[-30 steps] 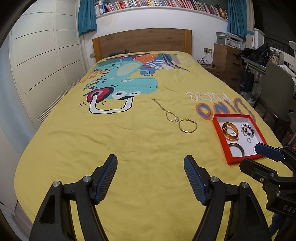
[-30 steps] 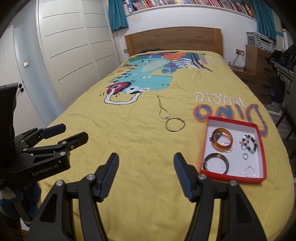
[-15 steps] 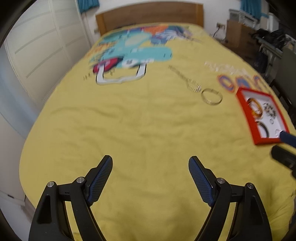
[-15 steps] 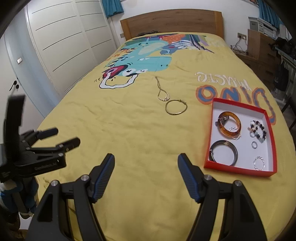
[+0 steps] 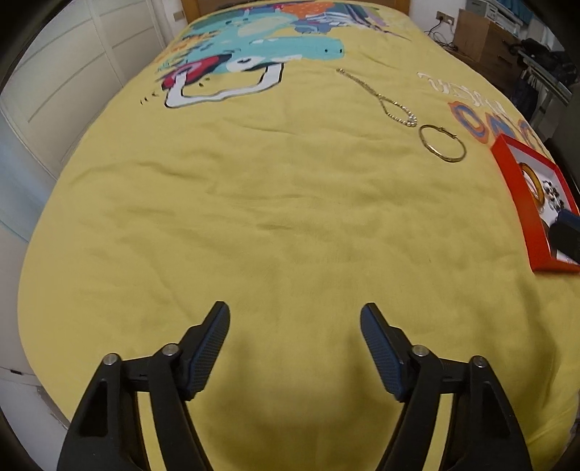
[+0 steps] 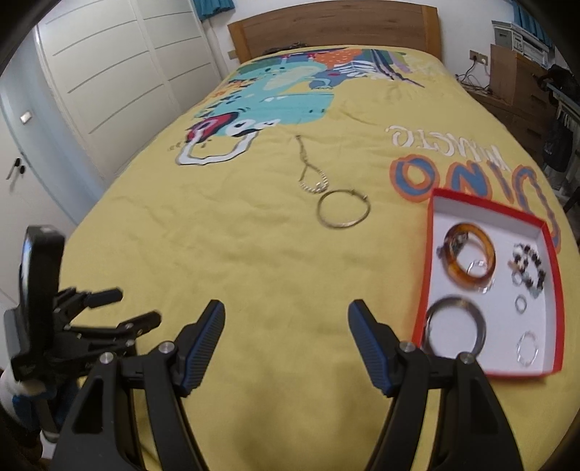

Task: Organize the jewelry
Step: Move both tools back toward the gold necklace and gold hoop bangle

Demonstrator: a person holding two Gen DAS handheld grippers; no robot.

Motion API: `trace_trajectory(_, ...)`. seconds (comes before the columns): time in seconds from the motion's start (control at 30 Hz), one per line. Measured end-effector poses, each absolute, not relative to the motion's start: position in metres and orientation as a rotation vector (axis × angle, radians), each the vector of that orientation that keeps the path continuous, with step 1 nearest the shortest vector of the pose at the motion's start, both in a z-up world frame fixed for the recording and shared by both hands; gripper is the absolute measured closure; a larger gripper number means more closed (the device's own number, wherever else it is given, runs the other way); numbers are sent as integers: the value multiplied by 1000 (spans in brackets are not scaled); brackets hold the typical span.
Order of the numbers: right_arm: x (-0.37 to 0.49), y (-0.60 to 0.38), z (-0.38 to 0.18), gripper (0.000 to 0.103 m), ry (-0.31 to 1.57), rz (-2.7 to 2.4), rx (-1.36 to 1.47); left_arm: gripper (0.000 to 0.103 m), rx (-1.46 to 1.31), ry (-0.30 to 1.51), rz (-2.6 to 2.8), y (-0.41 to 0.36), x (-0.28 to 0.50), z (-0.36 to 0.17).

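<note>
Above a yellow bedspread [image 5: 253, 217] printed with a cartoon dinosaur [image 6: 275, 98], I hold my left gripper [image 5: 294, 326] tilted down at bare fabric, its jaws closing with nothing between them. My right gripper [image 6: 286, 319] hangs over the same cover, jaws apart and empty. In the right wrist view the left tool shows at the lower left, blurred.

A fine chain necklace [image 6: 311, 174] lies stretched across the middle of the bed, its looped end just beside a thin gold bangle [image 6: 343, 209]; whether the two touch I cannot tell. Both sit well ahead of my fingertips. To their right rests a red-rimmed tray [image 6: 424, 261] with a white floor. Inside it lie an amber bangle [image 6: 471, 282], a dark grey bangle [image 6: 435, 326], a black-and-white beaded bracelet [image 6: 527, 268] and a few small silver rings [image 6: 527, 347]. The tray's near corner lies just beside my right gripper's right finger. A wooden headboard [image 6: 337, 29] closes the far end of the bed, white wardrobe doors [image 6: 119, 72] on the left.
</note>
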State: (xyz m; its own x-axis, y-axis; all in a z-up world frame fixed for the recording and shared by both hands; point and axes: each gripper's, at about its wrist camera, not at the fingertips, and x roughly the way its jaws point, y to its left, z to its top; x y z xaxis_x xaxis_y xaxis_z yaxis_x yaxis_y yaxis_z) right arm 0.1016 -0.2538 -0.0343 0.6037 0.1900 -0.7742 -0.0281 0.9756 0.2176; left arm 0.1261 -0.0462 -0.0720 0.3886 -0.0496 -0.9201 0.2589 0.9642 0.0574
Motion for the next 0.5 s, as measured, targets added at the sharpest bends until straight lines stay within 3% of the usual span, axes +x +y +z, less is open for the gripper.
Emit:
trace_trajectory(0.33,190,-282,-53,36,947,41,254,54,183,1150,-223,-66,198,-69)
trace_trajectory(0.5,227,-293,-73,48,995,-4,247,58,158,1113,-266,-93,247,-58)
